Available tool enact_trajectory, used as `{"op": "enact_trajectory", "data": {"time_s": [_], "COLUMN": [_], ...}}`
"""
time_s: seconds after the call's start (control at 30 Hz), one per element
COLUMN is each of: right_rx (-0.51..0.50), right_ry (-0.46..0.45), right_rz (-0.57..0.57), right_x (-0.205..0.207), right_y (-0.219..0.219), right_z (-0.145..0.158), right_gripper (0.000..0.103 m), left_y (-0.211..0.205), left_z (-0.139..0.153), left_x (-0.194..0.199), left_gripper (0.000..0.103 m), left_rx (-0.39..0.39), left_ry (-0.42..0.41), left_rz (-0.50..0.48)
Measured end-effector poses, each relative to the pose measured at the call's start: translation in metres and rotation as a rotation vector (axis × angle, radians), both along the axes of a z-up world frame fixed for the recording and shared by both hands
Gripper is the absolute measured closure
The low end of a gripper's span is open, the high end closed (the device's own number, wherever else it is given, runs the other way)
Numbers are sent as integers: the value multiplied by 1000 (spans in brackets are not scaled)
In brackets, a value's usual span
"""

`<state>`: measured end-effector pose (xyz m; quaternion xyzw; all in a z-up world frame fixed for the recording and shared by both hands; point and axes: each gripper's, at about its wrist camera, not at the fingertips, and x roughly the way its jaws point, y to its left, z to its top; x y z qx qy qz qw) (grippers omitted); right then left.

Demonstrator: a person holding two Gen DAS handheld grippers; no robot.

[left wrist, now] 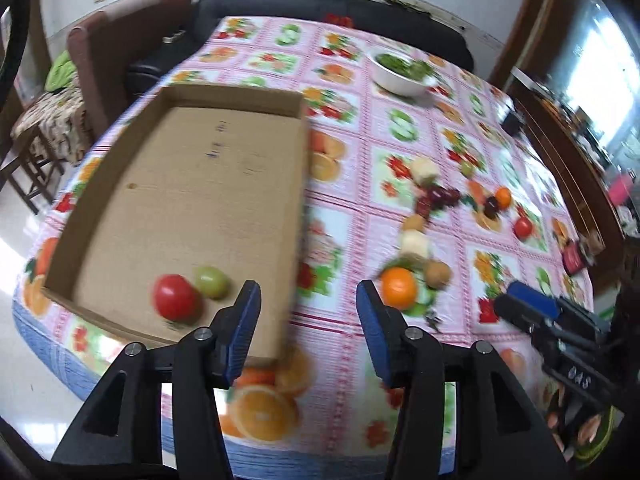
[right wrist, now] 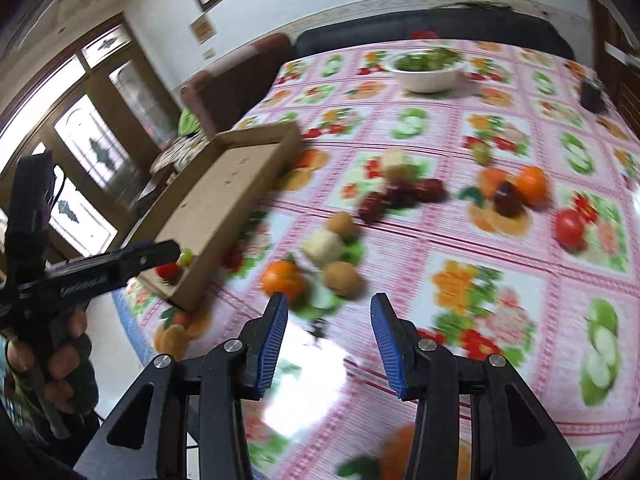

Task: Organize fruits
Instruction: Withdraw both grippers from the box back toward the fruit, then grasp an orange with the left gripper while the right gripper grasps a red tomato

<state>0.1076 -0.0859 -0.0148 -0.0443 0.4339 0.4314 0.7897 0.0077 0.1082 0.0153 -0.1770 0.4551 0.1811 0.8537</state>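
A shallow cardboard tray [left wrist: 192, 184] lies flat on the left of the bench, holding a red tomato [left wrist: 175, 297] and a green fruit [left wrist: 211, 280] side by side in its near corner. To its right, loose fruit is scattered on the cloth: an orange [left wrist: 398, 287] nearest, a brown kiwi [left wrist: 437, 274] just beside it, pale chunks, dark red dates [left wrist: 436, 196], and farther right another orange [left wrist: 503, 196] and a red tomato [left wrist: 522, 227].

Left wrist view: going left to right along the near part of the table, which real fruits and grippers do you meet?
Red tomato → green tomato → left hand-held gripper, open and empty → orange → brown kiwi-like fruit → right hand-held gripper.
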Motion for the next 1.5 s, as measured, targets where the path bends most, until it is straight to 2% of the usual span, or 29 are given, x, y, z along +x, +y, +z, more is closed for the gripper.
{"op": "enact_trajectory", "data": {"time_s": [0.2,0.4,0.6,0.93,1.33,1.5], "right_rx": [2,2,7,5,-60,-82], "right_ry": [1,13,11,7,8,-5], "right_rz": [-96,-198,-258,-296,-362,-369], "right_x": [17,40,57,71,132,149], "right_y": [-39,-74,-89,-95,-85,-76], "right_z": [-6,-13,-15,-19,-35,-40], "right_gripper": [57,57,57,57,57,57], "left_y": [-32,-42,-46,-45,-44,-43], "left_z": [-11,-19,-24,-35,-52,-53], "left_x": [17,25,30,43,70,75], "left_gripper": [55,55,55,55,55,55], "left_rx": [-9,-19,-18,-29,-46,-12], "left_ry": [30,56,75,100,135,127], "left_rz": [-73,-94,-99,-102,-123,-109]}}
